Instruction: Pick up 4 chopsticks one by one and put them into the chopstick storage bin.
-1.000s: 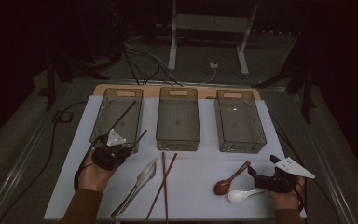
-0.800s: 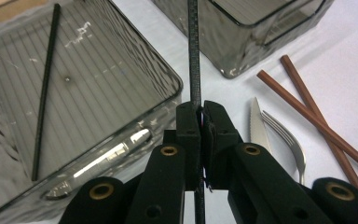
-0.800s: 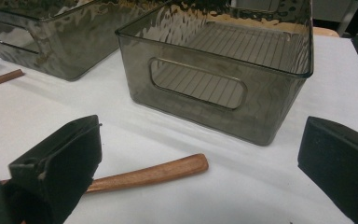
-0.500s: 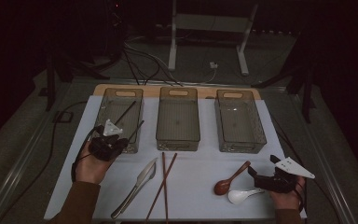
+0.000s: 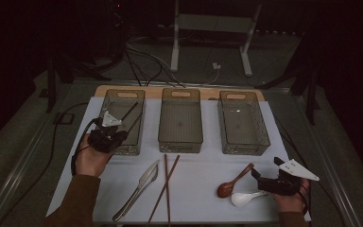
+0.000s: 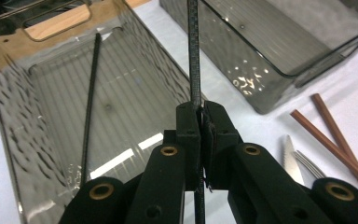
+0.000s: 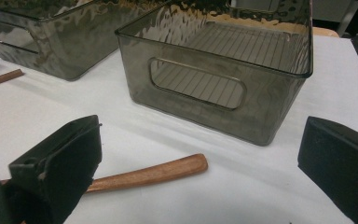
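My left gripper (image 5: 119,134) (image 6: 201,112) is shut on a thin black chopstick (image 5: 133,122) (image 6: 193,51), which sticks out past the jaws over the near end of the left clear bin (image 5: 123,94) (image 6: 9,121). A second black chopstick (image 5: 128,111) (image 6: 89,102) lies inside that bin. My right gripper (image 5: 260,182) (image 7: 200,140) rests open at the mat's near right. A wooden spoon (image 5: 234,182) (image 7: 154,173) lies just in front of it and its handle runs between the jaws without touching them. A white spoon (image 5: 243,197) lies beside it.
The middle bin (image 5: 180,137) (image 6: 270,70) and the right bin (image 5: 243,146) (image 7: 214,70) stand in a row with the left one. Two brown chopsticks (image 5: 165,184) (image 6: 331,140) and a knife (image 5: 139,189) with a fork (image 6: 310,163) lie on the white mat in front.
My left gripper has carried the black chopstick up and away from me, from the left bin's near right corner to its near edge. The right gripper has not moved.
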A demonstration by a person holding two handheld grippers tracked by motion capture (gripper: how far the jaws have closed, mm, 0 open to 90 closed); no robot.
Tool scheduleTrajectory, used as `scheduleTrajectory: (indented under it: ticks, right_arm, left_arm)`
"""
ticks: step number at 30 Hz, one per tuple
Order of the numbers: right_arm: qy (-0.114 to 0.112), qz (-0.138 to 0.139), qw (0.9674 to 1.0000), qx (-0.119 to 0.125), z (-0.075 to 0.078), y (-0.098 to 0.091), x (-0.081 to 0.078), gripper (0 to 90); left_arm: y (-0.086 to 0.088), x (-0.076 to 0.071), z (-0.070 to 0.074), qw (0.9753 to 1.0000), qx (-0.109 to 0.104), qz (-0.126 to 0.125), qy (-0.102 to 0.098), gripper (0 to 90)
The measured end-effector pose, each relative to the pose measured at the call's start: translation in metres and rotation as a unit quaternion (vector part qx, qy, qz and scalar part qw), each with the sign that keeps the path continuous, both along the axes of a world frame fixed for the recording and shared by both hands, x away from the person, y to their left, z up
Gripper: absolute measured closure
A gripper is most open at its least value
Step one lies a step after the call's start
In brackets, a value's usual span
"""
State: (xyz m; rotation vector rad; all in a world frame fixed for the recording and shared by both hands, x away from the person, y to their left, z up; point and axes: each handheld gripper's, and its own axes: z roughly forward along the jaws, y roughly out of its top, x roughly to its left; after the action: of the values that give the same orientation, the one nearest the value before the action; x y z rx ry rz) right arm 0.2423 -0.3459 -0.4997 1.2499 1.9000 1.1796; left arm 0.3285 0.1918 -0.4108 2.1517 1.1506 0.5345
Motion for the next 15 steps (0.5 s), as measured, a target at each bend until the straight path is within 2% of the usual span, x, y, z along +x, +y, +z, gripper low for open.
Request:
scheduleTrajectory:
  ticks: [15]
  right_arm:
    - [0.0, 0.001, 1.0, -0.002, 0.0, 0.0, 0.0, 0.0]
  left_arm:
    - [0.011, 0.019, 0.005, 0.9998, -0.011, 0.014, 0.003, 87.7]
